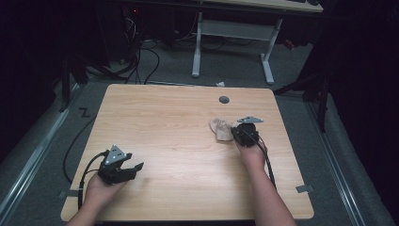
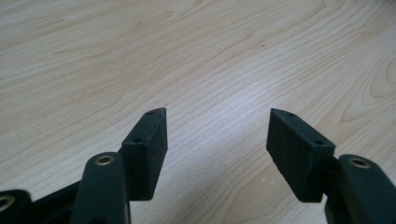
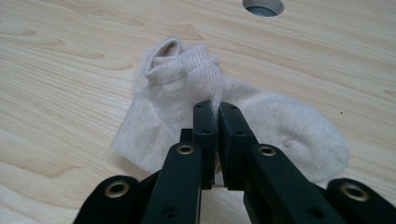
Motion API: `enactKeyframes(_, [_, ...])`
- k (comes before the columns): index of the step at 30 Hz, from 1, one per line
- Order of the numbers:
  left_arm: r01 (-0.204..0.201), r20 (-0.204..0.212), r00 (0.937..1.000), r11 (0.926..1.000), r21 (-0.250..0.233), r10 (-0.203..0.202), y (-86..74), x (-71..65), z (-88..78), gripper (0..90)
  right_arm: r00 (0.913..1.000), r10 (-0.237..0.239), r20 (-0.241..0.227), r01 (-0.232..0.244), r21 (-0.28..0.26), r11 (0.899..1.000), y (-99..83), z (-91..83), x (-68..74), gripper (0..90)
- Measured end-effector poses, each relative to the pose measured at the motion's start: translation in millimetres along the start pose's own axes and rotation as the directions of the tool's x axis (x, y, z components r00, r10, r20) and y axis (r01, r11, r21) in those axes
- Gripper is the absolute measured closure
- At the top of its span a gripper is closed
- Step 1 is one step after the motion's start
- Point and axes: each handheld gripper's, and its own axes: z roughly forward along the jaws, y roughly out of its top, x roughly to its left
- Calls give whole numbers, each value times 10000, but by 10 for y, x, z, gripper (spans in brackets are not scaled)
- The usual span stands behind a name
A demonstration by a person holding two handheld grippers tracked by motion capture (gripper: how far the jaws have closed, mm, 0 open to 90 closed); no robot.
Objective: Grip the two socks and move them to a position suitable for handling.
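A: Which way does the sock [image 3: 196, 93] lie?

B: In my right gripper view its long axis runs across the frame, cuff at the left, rounded toe at the right. The ribbed cuff is pulled up into a peak over the flat foot. It's a beige knit, soft and fuzzy.

A: And against your gripper?

B: My right gripper [image 3: 217, 112] is clamped on a fold of the cuff, its jaws together on the cloth. From the high view the sock [image 1: 221, 129] sits on the right half of the worktop [image 1: 179, 122], just left of that gripper [image 1: 245, 133], near a round grommet hole [image 1: 224, 100].

A: Your left?

B: My left gripper [image 2: 217, 130] hangs over bare pale wood grain, its 2 jaws apart.
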Motion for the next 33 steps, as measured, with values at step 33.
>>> enactKeyframes(33, [130,-63,9999,9999,-58,-130,-21,26,-12,386,9958,-407,-816,299,-1293,9912,131,-619,278,877])
